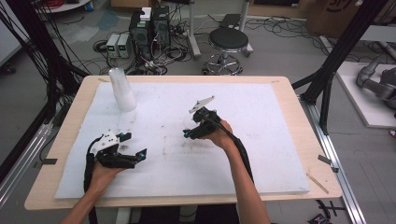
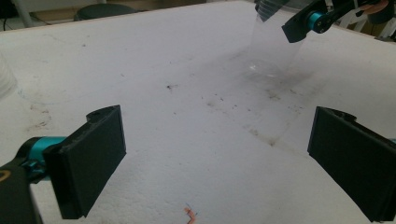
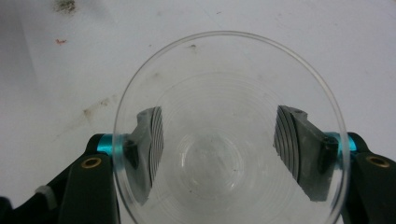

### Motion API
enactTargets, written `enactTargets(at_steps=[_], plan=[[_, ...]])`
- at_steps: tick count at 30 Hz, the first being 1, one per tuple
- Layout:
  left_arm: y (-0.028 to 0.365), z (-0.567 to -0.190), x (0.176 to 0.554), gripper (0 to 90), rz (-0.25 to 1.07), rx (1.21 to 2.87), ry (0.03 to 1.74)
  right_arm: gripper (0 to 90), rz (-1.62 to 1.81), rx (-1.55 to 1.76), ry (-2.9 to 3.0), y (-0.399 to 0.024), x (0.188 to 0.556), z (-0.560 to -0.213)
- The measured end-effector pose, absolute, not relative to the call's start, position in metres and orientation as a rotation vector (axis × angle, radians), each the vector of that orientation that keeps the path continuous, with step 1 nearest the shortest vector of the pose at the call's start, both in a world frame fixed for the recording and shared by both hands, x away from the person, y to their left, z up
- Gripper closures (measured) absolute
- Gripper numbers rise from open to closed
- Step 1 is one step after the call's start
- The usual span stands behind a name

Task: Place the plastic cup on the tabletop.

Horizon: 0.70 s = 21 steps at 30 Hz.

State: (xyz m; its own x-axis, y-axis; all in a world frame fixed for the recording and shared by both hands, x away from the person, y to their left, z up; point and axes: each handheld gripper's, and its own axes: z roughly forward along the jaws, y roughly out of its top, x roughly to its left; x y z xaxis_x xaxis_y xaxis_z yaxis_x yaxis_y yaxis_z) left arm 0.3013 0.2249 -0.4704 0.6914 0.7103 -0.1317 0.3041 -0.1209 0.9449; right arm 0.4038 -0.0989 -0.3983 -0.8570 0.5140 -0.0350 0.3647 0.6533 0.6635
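The clear plastic cup sits between the two black jaws of the right hand-held gripper, which are closed on its sides; its open mouth faces the right gripper view's camera. In the left gripper view the cup shows just above the white surface, right of centre. The left hand-held gripper rests at the near left, jaws wide apart and empty. A stack of white cups stands at the far left.
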Motion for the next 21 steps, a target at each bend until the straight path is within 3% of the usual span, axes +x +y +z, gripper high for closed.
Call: enactTargets(at_steps=[21], plan=[[0.226, -0.471, 0.302, 4.2, 0.417, 1.705, 0.826, 29.7, 0.996, 0.738, 2.636, -0.088, 0.407, -0.413]])
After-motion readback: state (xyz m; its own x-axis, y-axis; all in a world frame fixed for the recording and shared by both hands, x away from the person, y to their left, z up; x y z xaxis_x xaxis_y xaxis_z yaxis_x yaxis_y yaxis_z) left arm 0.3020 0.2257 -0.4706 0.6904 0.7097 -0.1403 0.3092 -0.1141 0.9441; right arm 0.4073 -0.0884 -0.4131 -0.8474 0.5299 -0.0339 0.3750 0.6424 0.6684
